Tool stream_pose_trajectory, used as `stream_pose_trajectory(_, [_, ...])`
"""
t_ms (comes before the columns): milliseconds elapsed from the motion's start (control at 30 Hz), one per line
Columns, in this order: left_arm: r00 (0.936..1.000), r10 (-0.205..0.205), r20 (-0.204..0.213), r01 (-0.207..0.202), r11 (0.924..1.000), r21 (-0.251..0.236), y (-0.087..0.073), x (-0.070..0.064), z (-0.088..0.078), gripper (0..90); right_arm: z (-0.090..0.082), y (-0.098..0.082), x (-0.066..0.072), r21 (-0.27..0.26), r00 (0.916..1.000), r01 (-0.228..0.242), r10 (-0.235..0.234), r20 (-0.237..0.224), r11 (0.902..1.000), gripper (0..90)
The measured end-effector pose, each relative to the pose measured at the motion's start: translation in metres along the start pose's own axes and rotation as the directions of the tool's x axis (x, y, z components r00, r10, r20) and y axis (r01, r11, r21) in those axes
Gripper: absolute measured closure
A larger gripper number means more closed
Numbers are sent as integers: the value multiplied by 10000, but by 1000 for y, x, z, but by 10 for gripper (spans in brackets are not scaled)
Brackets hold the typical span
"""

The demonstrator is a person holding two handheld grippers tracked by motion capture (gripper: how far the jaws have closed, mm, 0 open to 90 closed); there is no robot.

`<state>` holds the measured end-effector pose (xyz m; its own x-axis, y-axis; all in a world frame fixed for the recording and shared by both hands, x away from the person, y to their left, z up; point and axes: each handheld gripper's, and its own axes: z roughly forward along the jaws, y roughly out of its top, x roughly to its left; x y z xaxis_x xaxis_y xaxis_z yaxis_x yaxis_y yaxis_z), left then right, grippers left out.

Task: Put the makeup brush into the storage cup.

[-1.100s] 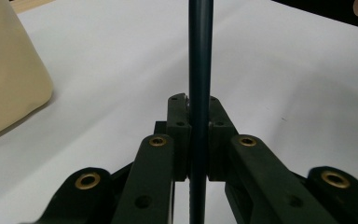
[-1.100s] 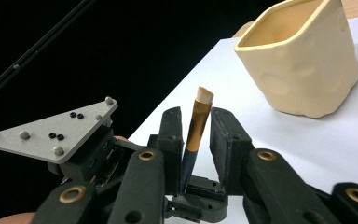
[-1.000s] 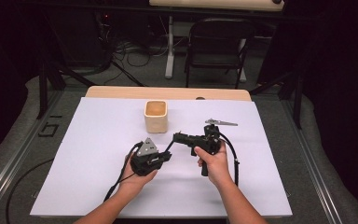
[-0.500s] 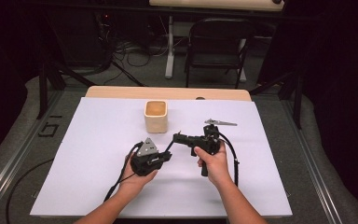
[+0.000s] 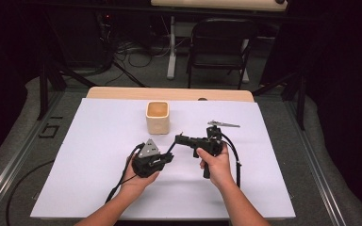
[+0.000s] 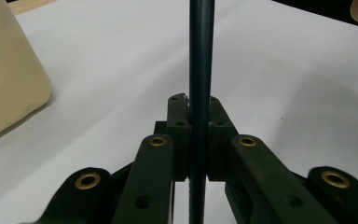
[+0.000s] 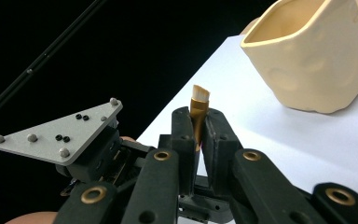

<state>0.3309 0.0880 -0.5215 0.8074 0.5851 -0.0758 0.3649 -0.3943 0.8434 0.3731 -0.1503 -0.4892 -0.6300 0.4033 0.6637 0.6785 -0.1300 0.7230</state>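
A thin brush with a dark handle [image 6: 200,56], a gold ferrule and pale bristles [image 7: 200,94] is held between both grippers above the white table. My left gripper [image 6: 199,100] is shut on the handle; it sits low at centre in the high view [image 5: 168,155]. My right gripper [image 7: 198,114] has just been closing and is shut on the ferrule, bristles sticking out past its tips. In the high view it points left [image 5: 179,138], tip to tip with the left one. A cream cup [image 5: 158,117] stands upright and open-topped behind them [image 7: 312,60].
A white sheet [image 5: 89,155] covers the table, with a wooden edge [image 5: 169,93] at the back. A black chair [image 5: 221,42] and cables stand beyond the table. The left gripper's grey plate [image 7: 60,130] shows close beside my right jaws.
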Motion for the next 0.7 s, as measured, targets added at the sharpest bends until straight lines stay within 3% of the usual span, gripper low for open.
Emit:
stream_pose_trajectory(633, [9998,-176,98,177,9998,-94,0,2,-1,835,0,0,0,-61,9999,-65,64,-94,10000,841])
stream_pose_trajectory(700, [9996,-288,44,289,9995,-123,0,3,-1,784,0,0,1,-135,10000,3,-3,-11,9999,841])
